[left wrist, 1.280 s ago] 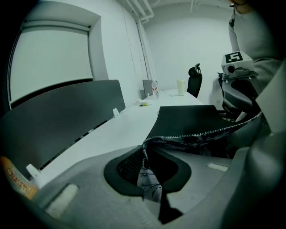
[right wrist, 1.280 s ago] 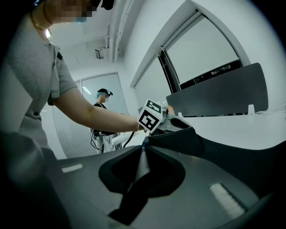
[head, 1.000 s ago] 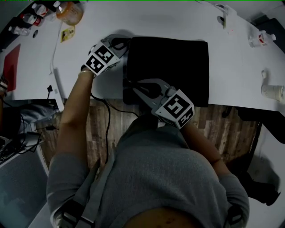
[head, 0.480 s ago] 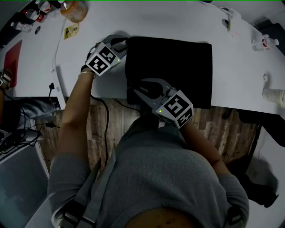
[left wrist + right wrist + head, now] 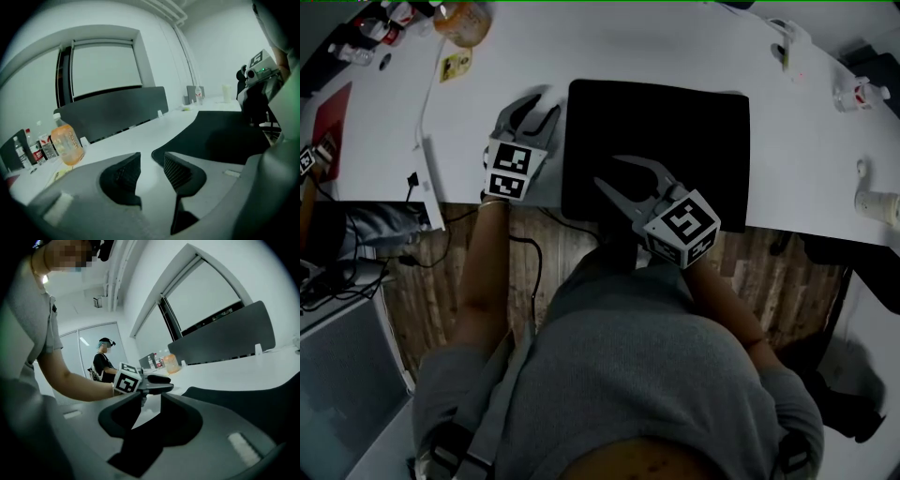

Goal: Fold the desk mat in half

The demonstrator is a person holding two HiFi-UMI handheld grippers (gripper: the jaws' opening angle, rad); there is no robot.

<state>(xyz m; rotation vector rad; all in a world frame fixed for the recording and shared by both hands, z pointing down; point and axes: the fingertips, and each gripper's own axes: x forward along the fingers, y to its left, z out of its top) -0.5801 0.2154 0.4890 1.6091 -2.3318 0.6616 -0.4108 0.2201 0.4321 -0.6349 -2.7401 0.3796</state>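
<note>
jaws of your left gripper [image 5: 541, 105] and right gripper [image 5: 609, 171] have just been opening, both empty, since the desk mat [image 5: 675, 141] already looks folded.

It was an office: beyond the left tongs [image 5: 151, 161] stretched a long white bench [image 5: 154, 136] with a grey desk divider [image 5: 112, 110], drink bottles [image 5: 67, 143] and a blinded window [image 5: 105, 65] behind it.

A wide white tabletop [image 5: 675, 47] is seen above a floor [image 5: 806, 267] laid with brown wood-grain planks. Along its far edge a dark divider panel [image 5: 117, 110] is set upright. Behind it, a large pale window [image 5: 103, 65] is framed in a white wall [image 5: 220, 42].
</note>
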